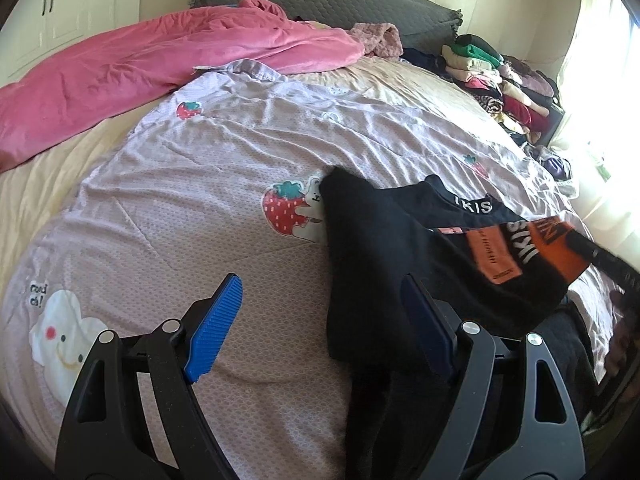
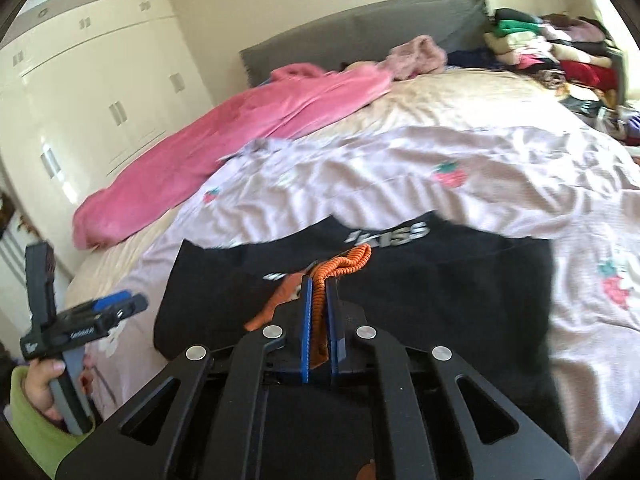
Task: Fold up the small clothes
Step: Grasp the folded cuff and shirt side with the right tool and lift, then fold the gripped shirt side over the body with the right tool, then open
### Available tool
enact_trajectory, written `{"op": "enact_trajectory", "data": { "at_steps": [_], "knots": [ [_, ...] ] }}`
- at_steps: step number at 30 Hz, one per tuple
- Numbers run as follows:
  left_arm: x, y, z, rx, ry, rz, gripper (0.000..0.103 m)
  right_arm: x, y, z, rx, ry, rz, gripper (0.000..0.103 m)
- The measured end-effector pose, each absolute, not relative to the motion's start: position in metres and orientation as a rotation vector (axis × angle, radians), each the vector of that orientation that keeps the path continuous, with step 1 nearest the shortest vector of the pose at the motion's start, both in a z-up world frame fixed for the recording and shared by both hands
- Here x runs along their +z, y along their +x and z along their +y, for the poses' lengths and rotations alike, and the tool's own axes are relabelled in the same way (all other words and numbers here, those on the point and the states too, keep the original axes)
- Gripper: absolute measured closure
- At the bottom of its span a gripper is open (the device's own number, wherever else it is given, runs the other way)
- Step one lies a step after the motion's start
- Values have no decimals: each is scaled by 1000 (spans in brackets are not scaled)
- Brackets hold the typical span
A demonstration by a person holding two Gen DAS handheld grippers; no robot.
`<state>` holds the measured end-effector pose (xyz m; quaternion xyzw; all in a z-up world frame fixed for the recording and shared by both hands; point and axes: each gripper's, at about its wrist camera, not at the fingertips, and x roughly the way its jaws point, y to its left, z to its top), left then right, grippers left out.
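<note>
- Black garment (image 1: 380, 264) with an orange ribbed cuff (image 2: 344, 266) lies on the bed's strawberry-print quilt (image 1: 200, 168), lower right of the left wrist view.
- Right gripper (image 2: 319, 280) is clamped on the cuff, at centre of its own view.
- Left gripper (image 1: 324, 304) stands wide, holding nothing, one pad over the garment.
- Pink blanket (image 1: 120, 68) lies upper left.

A small black top (image 1: 372, 264) lies on the bed (image 1: 224, 184), partly folded, its collar at the far side printed with white letters. Its orange ribbed cuff (image 2: 320, 304), also lettered in white, is lifted off the cloth and pinched in the right gripper (image 2: 319, 320). The top's near edge hangs crumpled toward the camera.
</note>
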<state>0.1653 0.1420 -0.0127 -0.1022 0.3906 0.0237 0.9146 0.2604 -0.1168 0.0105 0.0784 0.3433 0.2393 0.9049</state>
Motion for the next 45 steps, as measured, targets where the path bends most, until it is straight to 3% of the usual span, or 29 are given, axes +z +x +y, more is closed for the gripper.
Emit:
{"op": "enact_trajectory", "data": {
  "at_steps": [18,24,28,30,36,40,41,43,45],
  "knots": [
    [-16,192,92,-29,-147,820,29,12,267,-190,184,123,688,103],
    [-27,209,64,-68,-90,853,29,-3,277,-210,195,192,772,102],
    [-37,223,52,-99,-72,884,29,-26,286,-212,207,223,864,76],
    [-43,232,44,-103,-48,905,29,-37,290,-208,220,224,900,76],
    [-67,245,36,-115,-25,971,29,-69,301,-196,204,173,1007,58],
    [-75,243,37,-116,-25,965,29,-80,305,-190,196,152,1012,56],
    [-74,243,38,-119,-35,962,29,-80,306,-188,197,137,1006,58],
    [-72,241,40,-121,-53,955,29,-79,305,-184,221,120,999,78],
    [-66,239,45,-124,-79,940,29,-73,304,-180,213,88,977,87]
  ]
}}
